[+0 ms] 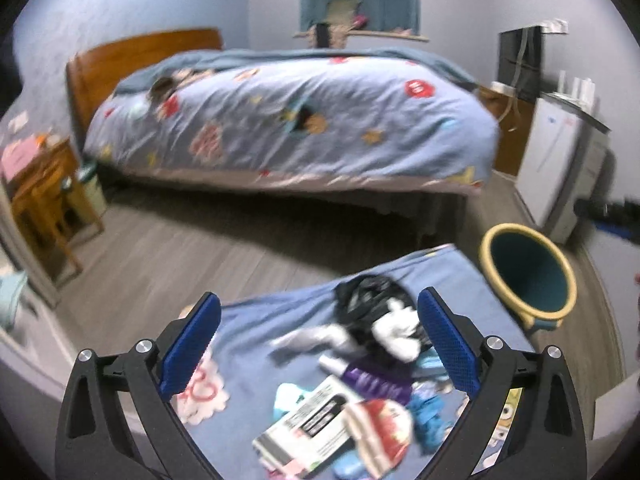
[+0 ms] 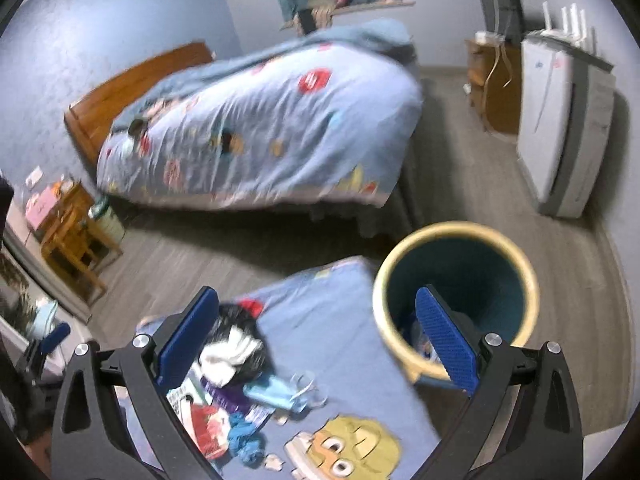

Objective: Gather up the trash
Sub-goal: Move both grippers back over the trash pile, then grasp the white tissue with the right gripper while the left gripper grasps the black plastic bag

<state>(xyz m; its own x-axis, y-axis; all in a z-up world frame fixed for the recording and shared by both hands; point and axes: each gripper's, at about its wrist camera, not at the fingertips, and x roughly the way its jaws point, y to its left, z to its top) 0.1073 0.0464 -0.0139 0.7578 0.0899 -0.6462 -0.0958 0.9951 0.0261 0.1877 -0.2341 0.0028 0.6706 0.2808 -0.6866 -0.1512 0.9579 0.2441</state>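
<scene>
While both our left gripper (image 1: 318, 344) and right gripper (image 2: 316, 338) stand spread apart and empty, most of the trash pile (image 1: 352, 384) lies uncollected on the blue cloth (image 2: 332, 320): black bag, white wad, purple tube, printed box. Beside the cloth stands the bin (image 2: 456, 296), with what looks like one item inside; we judge the task barely begun.

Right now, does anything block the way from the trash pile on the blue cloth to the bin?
Nothing visible does. The trash pile lies on the blue cloth; the bin stands open-topped just beyond the cloth's edge.
</scene>
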